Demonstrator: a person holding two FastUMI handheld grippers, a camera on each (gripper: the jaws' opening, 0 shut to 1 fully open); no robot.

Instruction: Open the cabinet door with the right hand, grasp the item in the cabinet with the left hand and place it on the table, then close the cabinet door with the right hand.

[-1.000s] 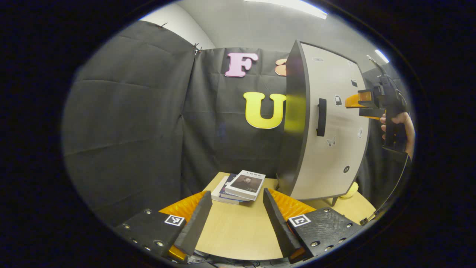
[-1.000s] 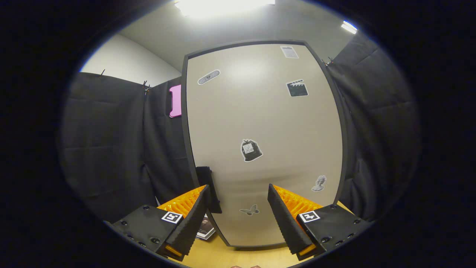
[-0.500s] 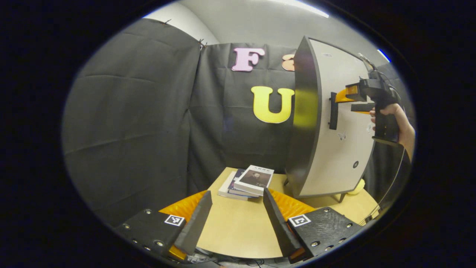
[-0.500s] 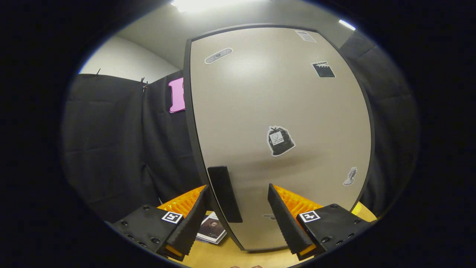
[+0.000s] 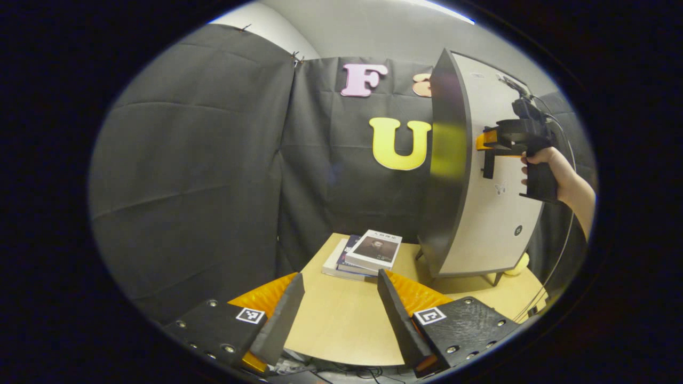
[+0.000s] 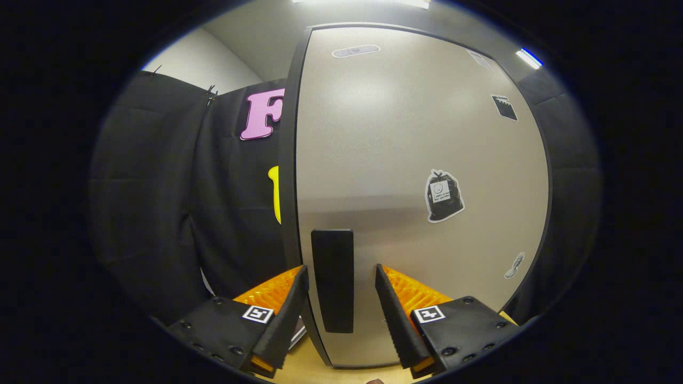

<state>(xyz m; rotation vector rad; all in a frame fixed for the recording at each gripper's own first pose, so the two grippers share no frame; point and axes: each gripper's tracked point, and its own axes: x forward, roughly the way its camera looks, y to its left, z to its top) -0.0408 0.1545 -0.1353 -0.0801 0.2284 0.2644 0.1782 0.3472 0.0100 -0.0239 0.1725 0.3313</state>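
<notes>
Beige laminate panel with dark edging, the cabinet door (image 6: 405, 176) stands shut directly ahead of the right gripper (image 6: 338, 304), whose two fingers are spread apart with the black upright bar handle (image 6: 333, 277) lying between them, not yet pinched; whether either finger touches it cannot be told. In the left gripper view the same handle (image 5: 487, 160) sits at the tips of that gripper, held by a hand (image 5: 536, 160). The item to be fetched is presumably behind the door and is hidden. Left gripper (image 5: 336, 314) hangs with fingers wide apart and nothing between them, above the pale wooden table (image 5: 341, 330); a stack of books (image 5: 363, 255) lies beyond its tips, beside the cabinet's foot. Risk, as a judgement: closing off-centre could let the smooth handle slip out, and a pull not following the hinge arc could drag the light cabinet across the table towards the books.
</notes>
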